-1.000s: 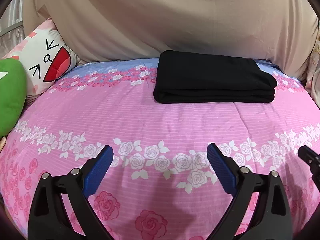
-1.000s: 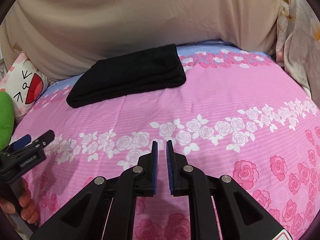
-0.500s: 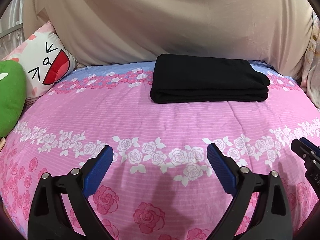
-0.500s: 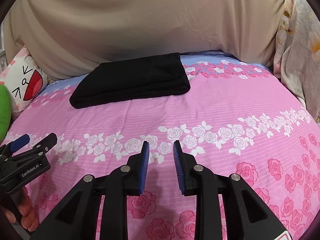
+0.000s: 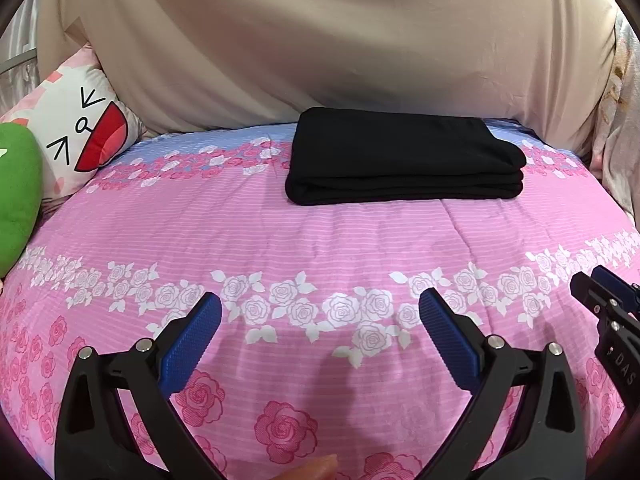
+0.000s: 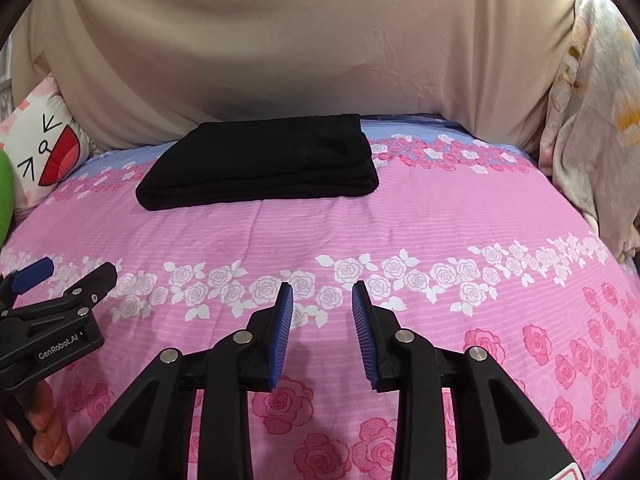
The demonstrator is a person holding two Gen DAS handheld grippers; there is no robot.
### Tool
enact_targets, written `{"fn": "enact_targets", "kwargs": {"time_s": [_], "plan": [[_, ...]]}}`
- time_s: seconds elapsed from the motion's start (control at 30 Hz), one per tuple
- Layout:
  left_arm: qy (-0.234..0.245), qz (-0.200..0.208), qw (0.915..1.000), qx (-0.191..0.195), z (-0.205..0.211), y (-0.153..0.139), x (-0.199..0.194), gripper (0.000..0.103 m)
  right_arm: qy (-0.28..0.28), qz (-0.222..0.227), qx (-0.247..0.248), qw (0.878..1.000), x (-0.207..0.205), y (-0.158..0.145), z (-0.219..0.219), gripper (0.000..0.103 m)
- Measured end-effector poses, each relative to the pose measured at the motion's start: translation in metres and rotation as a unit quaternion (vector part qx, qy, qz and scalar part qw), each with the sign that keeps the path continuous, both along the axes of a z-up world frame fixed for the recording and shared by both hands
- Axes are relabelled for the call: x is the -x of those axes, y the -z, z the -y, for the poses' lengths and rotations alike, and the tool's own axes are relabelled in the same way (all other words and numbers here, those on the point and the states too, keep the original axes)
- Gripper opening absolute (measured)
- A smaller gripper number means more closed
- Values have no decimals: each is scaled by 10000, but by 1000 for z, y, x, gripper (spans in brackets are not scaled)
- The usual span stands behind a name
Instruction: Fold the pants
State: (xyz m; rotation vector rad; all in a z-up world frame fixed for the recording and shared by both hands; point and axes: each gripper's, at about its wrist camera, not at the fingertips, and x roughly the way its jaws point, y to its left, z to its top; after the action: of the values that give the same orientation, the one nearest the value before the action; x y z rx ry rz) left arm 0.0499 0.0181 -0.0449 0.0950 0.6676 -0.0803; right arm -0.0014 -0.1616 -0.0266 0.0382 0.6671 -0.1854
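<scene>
Both black two-finger grippers with blue ribbed pads hang low over the pink quilted bedspread point(image 5: 320, 236) printed with white and pink roses, each tilted downward toward the cloth and aimed at the far edge of the bed. The left gripper point(image 5: 320, 312) has its jaws spread wide, with only bedspread showing between the pads. The right gripper point(image 6: 322, 294) has jaws set a moderate gap apart; they have just been opening, and nothing lies between them. Seen from the right wrist view, the left gripper's body sits at the lower left edge, with fingers of the person's left hand point(image 6: 44, 420) curled round its handle below.

The folded black pants point(image 5: 404, 158) lie as a flat, layered rectangular bundle on the bedspread, well beyond both grippers and touched by neither, near the bedspread's far blue band and just in front of the beige draped sheet point(image 5: 320, 48) that rises behind it. The bundle's long axis runs left to right across the bed, its rounded folded edge facing the grippers, with stacked layers showing at the right end.

Left of the pants, against the beige sheet, leans a white cartoon-face cushion point(image 5: 80, 128) with a red mouth, and beside that a green plush pillow point(image 5: 16, 196).
</scene>
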Motion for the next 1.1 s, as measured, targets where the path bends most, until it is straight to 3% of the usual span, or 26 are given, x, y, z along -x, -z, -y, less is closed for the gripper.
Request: {"fn": "enact_targets", "kwargs": {"time_s": [1.1], "plan": [[-28, -104, 9999, 29, -2, 2, -2, 96, 57, -63, 39, 10000, -1, 1, -3, 35]]}}
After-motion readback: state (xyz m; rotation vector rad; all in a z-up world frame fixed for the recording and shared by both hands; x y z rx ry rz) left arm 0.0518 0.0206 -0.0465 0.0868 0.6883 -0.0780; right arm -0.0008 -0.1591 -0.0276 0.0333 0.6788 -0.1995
